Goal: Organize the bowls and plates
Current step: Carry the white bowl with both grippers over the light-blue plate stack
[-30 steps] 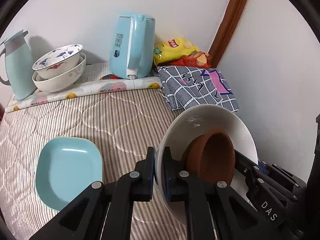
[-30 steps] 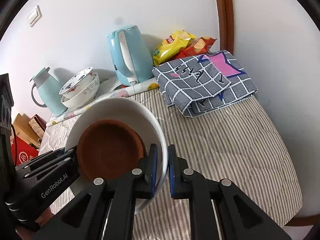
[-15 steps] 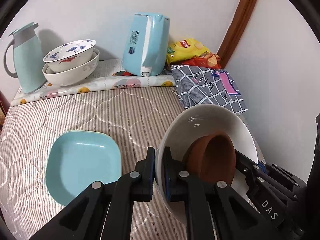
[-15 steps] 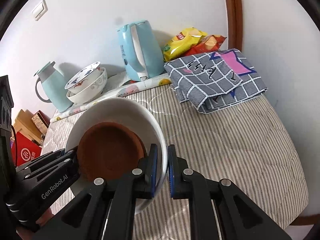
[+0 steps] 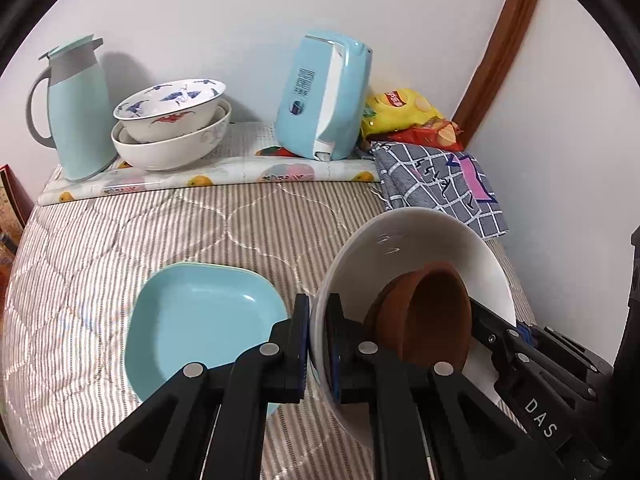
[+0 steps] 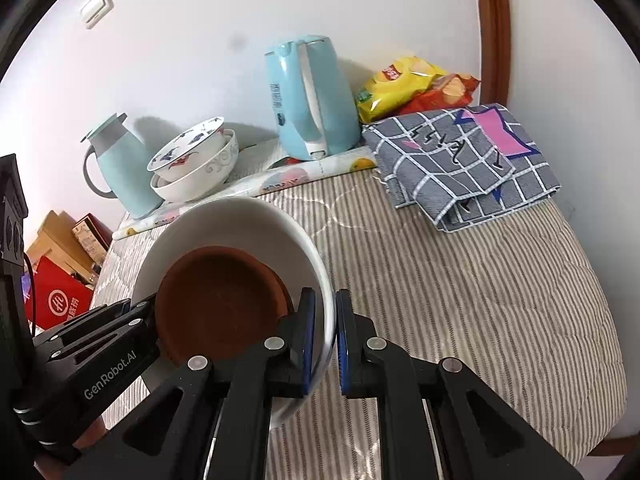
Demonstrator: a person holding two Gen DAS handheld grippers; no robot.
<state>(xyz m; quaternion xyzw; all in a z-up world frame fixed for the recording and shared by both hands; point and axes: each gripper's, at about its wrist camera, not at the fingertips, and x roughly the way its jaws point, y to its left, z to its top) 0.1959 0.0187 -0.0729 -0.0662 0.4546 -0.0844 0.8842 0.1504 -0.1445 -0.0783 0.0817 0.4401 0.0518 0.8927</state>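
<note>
A large white bowl (image 5: 420, 240) with a small brown bowl (image 5: 432, 316) inside is held above the striped quilt by both grippers. My left gripper (image 5: 318, 336) is shut on its left rim. My right gripper (image 6: 322, 332) is shut on its right rim; the white bowl (image 6: 240, 220) and brown bowl (image 6: 220, 304) also show in the right wrist view. A light-blue square plate (image 5: 200, 320) lies on the quilt just left of the held bowl. Two nested patterned bowls (image 5: 172, 128) stand at the back left.
At the back stand a pale-blue jug (image 5: 78, 108), a blue electric kettle (image 5: 324, 96) on a printed mat (image 5: 208, 176), snack bags (image 5: 404, 112) and a folded checked cloth (image 5: 440, 184). Boxes (image 6: 60, 276) sit beyond the quilt's left edge.
Both grippers have carried the white bowl leftward; the blue plate and the back objects have shifted right in the left wrist view. The grips are unchanged.
</note>
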